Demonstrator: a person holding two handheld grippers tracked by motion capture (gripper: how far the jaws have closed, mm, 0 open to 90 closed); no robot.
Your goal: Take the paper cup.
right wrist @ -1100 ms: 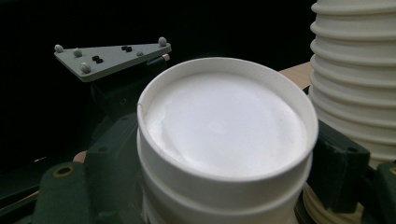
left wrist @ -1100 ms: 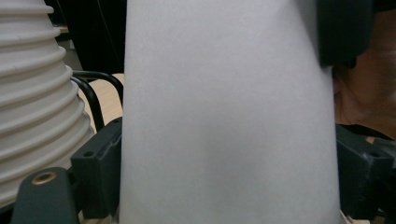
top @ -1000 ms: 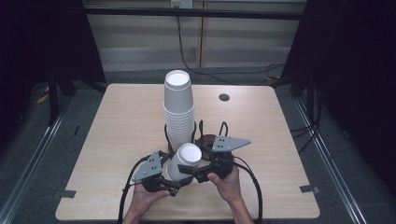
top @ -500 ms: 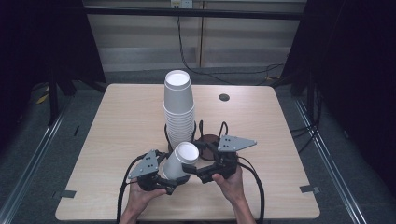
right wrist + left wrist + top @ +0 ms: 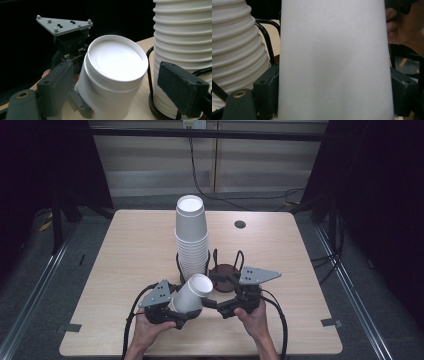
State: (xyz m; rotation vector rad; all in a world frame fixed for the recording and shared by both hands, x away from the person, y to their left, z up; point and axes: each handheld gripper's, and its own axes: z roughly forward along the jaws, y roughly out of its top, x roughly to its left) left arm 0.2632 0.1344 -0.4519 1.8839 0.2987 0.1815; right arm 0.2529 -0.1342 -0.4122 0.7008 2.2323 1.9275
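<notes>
High view first: I hold a single white cup tilted on its side in my left gripper, just in front of the tall stack of cups that stands upside down in a black wire holder near the table's middle. My right gripper sits beside the cup's base end; its jaws have just been opening, and I judge it has let go so that the left alone carries the cup. Left gripper view: both black jaws press against the cup's wall, pinching it firmly, with the ribbed stack close at the left. Right gripper view: my jaws stand spread on either side of the cup's base, touching nothing. I count one loose cup, one stack, one holder, two grippers.
</notes>
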